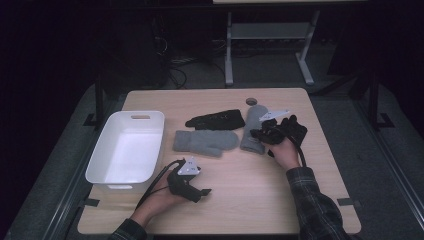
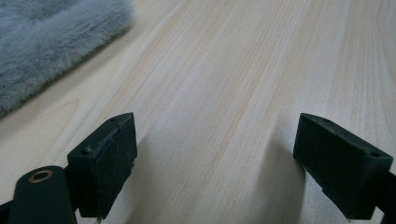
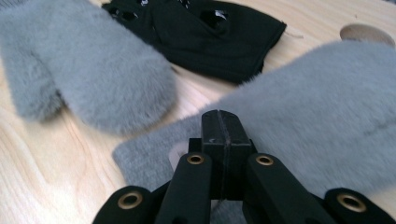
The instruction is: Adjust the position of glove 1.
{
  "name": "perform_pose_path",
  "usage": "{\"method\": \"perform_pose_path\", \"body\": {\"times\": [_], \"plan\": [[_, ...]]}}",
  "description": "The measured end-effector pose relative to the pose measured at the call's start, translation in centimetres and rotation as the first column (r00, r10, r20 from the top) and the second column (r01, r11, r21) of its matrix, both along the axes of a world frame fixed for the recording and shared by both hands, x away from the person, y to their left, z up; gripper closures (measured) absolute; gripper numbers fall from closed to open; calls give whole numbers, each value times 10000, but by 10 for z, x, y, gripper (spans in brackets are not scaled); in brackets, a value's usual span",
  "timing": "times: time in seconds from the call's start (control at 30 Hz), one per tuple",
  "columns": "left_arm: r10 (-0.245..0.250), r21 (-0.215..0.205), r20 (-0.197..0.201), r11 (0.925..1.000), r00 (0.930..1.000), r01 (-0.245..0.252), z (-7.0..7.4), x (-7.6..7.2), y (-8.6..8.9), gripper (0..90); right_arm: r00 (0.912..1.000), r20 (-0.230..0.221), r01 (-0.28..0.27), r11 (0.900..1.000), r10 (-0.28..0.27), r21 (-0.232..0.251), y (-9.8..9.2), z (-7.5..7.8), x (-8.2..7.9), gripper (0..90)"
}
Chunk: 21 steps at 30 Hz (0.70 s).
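My right gripper (image 3: 223, 122) sits pressed shut over the grey mitten (image 3: 327, 102) (nothing between its pads). My left gripper (image 2: 215, 163) gapes wide above bare table (image 2: 243, 70).

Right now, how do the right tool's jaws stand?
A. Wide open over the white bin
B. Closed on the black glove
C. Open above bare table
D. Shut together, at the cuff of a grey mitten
D: in the right gripper view the right tool has its jaws pressed flat together, at the cuff end of the grey mitten.
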State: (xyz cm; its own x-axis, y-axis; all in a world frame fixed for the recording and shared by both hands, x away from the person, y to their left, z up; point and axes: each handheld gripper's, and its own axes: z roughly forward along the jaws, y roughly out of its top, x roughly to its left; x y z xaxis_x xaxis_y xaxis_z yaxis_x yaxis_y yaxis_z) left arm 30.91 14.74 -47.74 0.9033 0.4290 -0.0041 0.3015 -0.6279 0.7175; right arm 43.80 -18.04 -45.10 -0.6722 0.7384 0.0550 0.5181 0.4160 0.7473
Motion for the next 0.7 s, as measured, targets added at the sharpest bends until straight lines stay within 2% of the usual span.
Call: {"method": "perform_pose_path", "body": {"times": [0.1,0.27,0.3,0.43,0.67,0.7], "plan": [[4,-6,-1,10000,10000,-4,0,0,0,125,9997,-247,-34,10000,32,-48,-2,-5,-1,900],[-1,4,-2,10000,10000,1,0,0,0,125,9994,-320,-97,10000,97,13,-4,-7,-3,900],[-1,4,4,10000,10000,1,0,0,0,125,9988,-466,-119,9999,121,31,-3,-7,-6,900],[1,1,2,10000,10000,-1,0,0,0,125,9988,-423,-225,9997,227,42,-3,-8,-10,900],[0,-1,-1,10000,10000,0,0,0,0,125,9979,-607,-204,9998,208,72,-1,-7,-26,900],[3,-2,0,10000,10000,-3,0,0,0,125,9976,-602,-334,9994,329,-72,0,-6,-31,900]]}}
